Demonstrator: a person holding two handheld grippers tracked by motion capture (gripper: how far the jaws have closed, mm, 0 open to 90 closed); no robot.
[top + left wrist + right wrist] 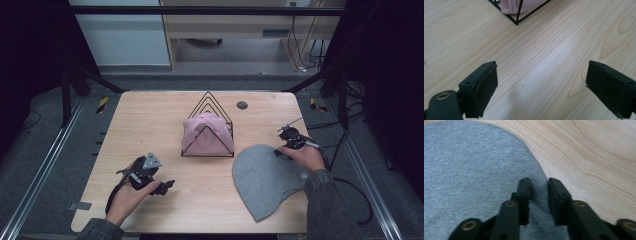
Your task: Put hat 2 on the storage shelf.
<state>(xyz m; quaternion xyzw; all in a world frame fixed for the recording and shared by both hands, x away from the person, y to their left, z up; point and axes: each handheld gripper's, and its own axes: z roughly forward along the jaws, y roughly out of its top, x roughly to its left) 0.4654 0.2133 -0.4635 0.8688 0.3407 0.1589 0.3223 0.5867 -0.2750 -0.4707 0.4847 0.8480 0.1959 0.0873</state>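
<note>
R tool (539, 185) sits at the edge of a grey hat (469, 170), jaws nearly together w/ a narrow gap between them; a strip of the grey fabric runs up through that gap, but can't tell whether the pads actually pinch it or just straddle it. In the high view the R tool (286, 145) is at the hat's upper right rim, w/ the person's right hand (306, 156) on top of it and the grey sleeve coming in from the bottom right. The grey hat (265, 180) lies flat on the table (150, 120), front right area, rounded end toward the middle of the table, its near end close to the front edge. L tool (541, 82) has its jaws wide apart, nothing between them, just bare wood below; in the high view the L tool (150, 175) rests low at the front left of the table, held by the left hand (127, 197), well apart from the hat. Mid-table stands a black wire rack (207, 127) w/ triangular dividers, and a pink hat (205, 135) is tucked among them; the rack's corner and a bit of pink fabric w/ a label show at the top of the left gripper view. The rack is near the grey hat's rounded end, not touching. A small dark round cap (242, 105) sits in the table behind the rack.
</note>
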